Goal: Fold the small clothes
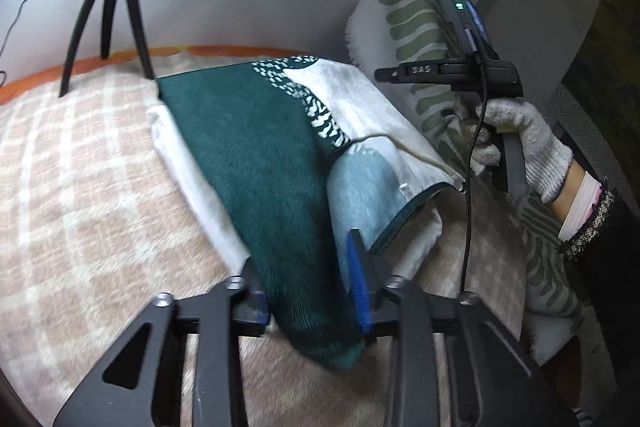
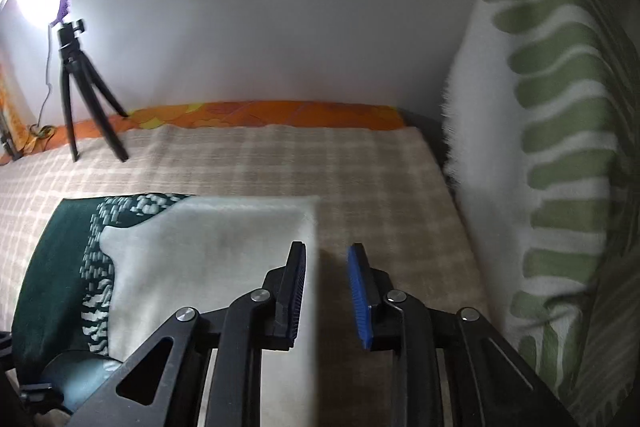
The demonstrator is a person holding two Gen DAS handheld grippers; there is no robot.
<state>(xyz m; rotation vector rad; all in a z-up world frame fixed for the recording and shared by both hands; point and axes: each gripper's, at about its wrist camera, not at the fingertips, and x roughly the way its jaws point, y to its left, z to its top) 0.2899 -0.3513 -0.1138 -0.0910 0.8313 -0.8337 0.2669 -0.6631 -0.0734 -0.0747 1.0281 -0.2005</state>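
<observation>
L gripper [image 1: 310, 291] jaws grasping garment [image 1: 260, 155] | R gripper [image 2: 327, 291] jaws released | label "DAS"

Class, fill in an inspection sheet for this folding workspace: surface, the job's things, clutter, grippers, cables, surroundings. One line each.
Surface: beige-and-white checked blanket over an orange patterned sheet.
Job's things: dark green, white and pale blue knitted garment lying on the blanket, partly folded.
Clutter: nothing seen.
Grippers: left gripper has a dark green fold of the garment between its fingers; right gripper open, straddling the garment's white edge, held in a white knitted work glove.
Cables: black cable hanging from the right gripper; thin black wire behind the tripod.
Surroundings: black tripod, plain white wall, green-and-white leaf-pattern cushion.
</observation>
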